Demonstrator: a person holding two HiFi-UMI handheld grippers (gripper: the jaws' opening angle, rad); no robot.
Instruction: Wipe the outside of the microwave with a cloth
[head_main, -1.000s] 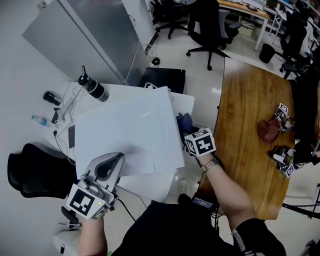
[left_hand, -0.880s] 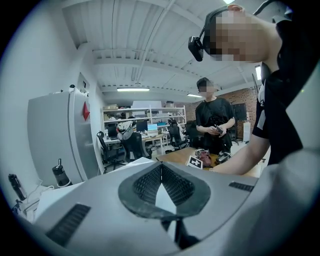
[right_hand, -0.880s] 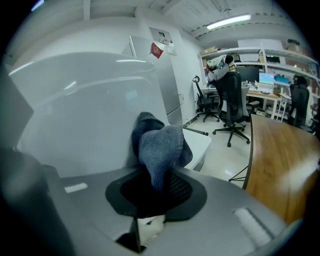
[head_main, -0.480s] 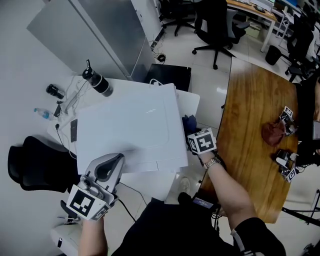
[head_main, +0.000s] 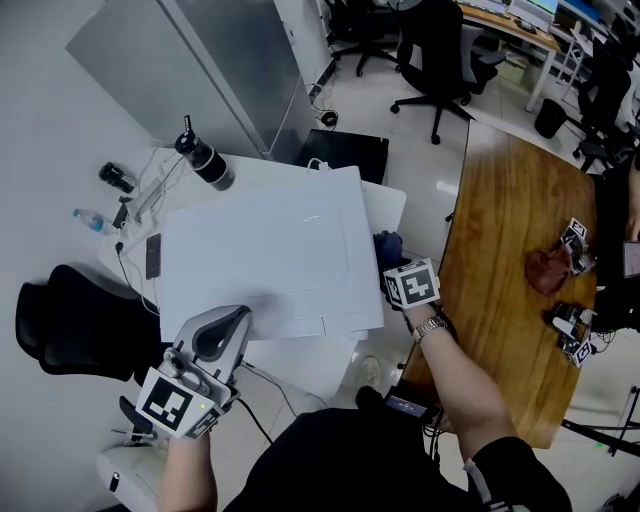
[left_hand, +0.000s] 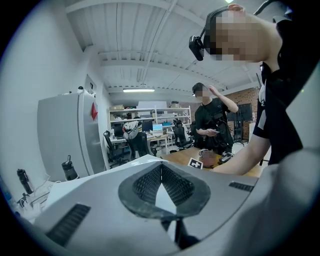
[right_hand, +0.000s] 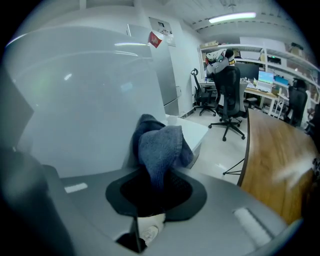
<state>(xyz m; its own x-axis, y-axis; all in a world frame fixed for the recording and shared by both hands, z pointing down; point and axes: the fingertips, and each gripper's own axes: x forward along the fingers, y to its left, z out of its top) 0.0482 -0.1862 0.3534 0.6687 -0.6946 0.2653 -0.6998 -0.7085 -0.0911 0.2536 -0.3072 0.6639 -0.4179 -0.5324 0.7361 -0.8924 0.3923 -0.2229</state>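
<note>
I'm keeping the left tongs (head_main: 238, 318) pinched together with nothing in them, sitting over the near left corner of the white microwave (head_main: 260, 250); whether they're touching it, I can't tell. The right tongs (head_main: 392, 262) are gripping the blue cloth (right_hand: 160, 145), which is bunching against the microwave's right side wall near its top edge. The wooden table (head_main: 500, 250) is lying just right of that.
</note>
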